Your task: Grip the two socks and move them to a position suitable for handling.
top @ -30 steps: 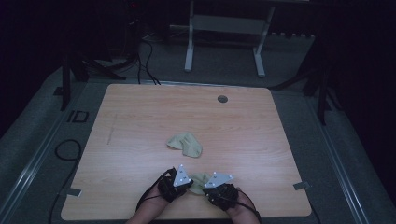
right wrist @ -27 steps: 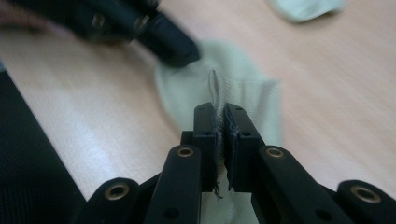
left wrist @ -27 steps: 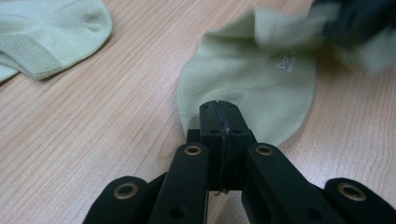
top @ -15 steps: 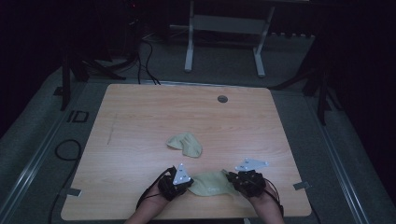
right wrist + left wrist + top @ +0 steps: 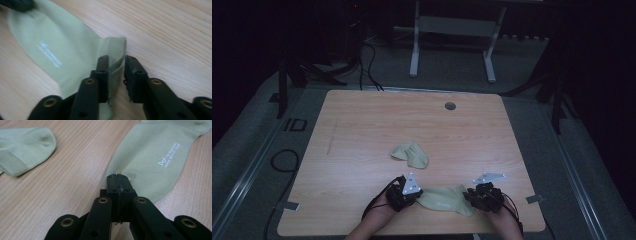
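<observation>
Jaws of left gripper (image 5: 117, 178) pinched tight on toe edge of flat sock (image 5: 444, 198); right gripper (image 5: 117, 65) part-open around its cuff. Stretched between both near desk (image 5: 362, 130) front, presumably for smoothing. Second sock (image 5: 411, 154) crumpled mid-desk.

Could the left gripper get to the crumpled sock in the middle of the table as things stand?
Probably yes, but not freely. The table between the left gripper and the crumpled sock is bare, so nothing blocks the path. The gripper is shut on the flat sock's edge, though, and would likely need to release it first.
</observation>
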A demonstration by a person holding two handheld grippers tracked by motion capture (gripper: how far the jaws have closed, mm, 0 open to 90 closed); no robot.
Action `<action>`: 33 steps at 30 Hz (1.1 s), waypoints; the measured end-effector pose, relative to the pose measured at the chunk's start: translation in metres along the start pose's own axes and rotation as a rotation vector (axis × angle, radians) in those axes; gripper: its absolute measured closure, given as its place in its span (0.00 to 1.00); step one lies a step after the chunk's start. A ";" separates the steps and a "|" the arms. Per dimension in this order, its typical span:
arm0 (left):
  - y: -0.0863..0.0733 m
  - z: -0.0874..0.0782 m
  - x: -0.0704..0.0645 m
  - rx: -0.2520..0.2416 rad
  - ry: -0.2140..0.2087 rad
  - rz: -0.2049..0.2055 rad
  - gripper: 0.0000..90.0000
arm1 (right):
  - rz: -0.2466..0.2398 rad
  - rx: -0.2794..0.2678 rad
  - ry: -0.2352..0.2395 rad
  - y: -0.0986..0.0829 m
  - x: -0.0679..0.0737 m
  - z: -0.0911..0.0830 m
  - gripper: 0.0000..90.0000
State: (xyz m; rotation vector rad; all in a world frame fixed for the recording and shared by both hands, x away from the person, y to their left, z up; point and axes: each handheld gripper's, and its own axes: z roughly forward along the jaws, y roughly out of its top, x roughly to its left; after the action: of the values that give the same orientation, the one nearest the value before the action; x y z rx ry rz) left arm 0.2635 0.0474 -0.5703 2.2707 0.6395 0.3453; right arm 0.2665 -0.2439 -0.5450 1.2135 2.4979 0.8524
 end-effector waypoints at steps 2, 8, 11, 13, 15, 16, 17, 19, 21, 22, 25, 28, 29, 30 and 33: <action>0.000 0.000 0.000 -0.001 -0.003 -0.003 0.99 | 0.008 0.005 -0.019 -0.002 -0.004 0.000 0.75; -0.001 -0.001 0.002 -0.016 -0.020 -0.026 0.93 | 0.032 -0.005 -0.063 -0.003 -0.013 -0.005 0.73; 0.000 -0.008 0.001 -0.051 -0.037 -0.045 0.79 | 0.024 -0.014 -0.065 0.000 -0.012 -0.007 0.71; -0.001 -0.015 0.000 -0.077 -0.046 -0.056 0.69 | 0.014 -0.024 -0.064 0.006 -0.011 -0.010 0.69; -0.003 -0.022 0.001 -0.087 -0.044 -0.072 0.66 | 0.001 -0.039 -0.068 0.014 -0.009 -0.012 0.69; -0.005 -0.025 0.001 -0.089 -0.042 -0.078 0.66 | -0.008 -0.045 -0.067 0.019 -0.008 -0.013 0.68; -0.008 -0.028 0.002 -0.096 -0.040 -0.089 0.66 | -0.013 -0.053 -0.064 0.024 -0.007 -0.014 0.67; -0.015 -0.032 0.003 -0.090 -0.023 -0.107 0.66 | -0.026 -0.072 -0.056 0.036 -0.005 -0.014 0.65; -0.024 -0.035 0.005 -0.090 -0.015 -0.131 0.66 | -0.034 -0.086 -0.050 0.048 -0.001 -0.012 0.64; -0.027 -0.036 0.005 -0.089 -0.012 -0.136 0.66 | -0.041 -0.089 -0.045 0.055 0.001 -0.010 0.64; -0.036 -0.043 0.008 -0.101 -0.005 -0.157 0.66 | -0.068 -0.099 -0.030 0.077 0.009 -0.002 0.63; -0.042 -0.051 0.009 -0.122 0.010 -0.181 0.66 | -0.085 -0.104 -0.018 0.098 0.016 0.008 0.63; -0.044 -0.053 0.009 -0.125 0.010 -0.185 0.66 | -0.093 -0.104 -0.014 0.105 0.019 0.012 0.63; -0.046 -0.055 0.009 -0.127 0.016 -0.190 0.66 | -0.100 -0.104 -0.008 0.112 0.022 0.016 0.62; -0.053 -0.059 0.009 -0.110 0.027 -0.195 0.66 | -0.121 -0.103 -0.008 0.124 0.028 0.024 0.62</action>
State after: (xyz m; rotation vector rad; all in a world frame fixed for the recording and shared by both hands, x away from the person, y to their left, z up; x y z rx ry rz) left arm 0.2279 0.1184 -0.5671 2.0823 0.8285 0.3088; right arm 0.3388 -0.1522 -0.4895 1.0199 2.4589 0.9303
